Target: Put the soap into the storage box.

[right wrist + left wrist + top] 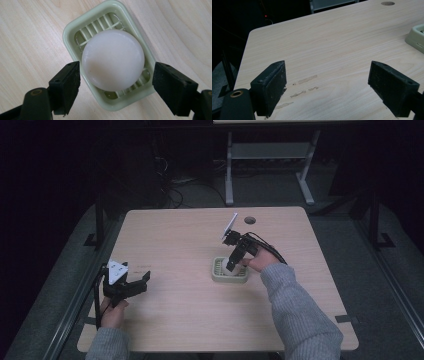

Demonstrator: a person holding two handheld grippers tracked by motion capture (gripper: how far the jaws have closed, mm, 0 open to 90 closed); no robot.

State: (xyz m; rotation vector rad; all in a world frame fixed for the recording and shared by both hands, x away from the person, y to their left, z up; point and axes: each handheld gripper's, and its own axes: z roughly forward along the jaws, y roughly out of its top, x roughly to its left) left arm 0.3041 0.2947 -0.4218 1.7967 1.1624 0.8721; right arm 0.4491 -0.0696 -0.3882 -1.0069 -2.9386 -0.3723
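A round white soap bar point(113, 60) lies in a pale green slatted soap dish point(72, 27) on the wooden table. My right gripper point(116, 75) hangs open straight above the dish, one jaw on each side of the soap; the left jaw is almost at the soap's edge and the right jaw stands clear of it. From above, the right gripper point(231, 266) points down into the dish point(216, 272) at mid-table. My left gripper point(141, 282) is open and empty near the table's front left, low over bare wood point(327, 75). A corner of the dish point(415, 37) shows at far right.
A round cable hole point(250, 220) sits near the table's far edge. Faint smears mark the wood point(307, 80) between the left jaws. Dark floor, cables and a metal table frame point(229, 170) lie beyond the table.
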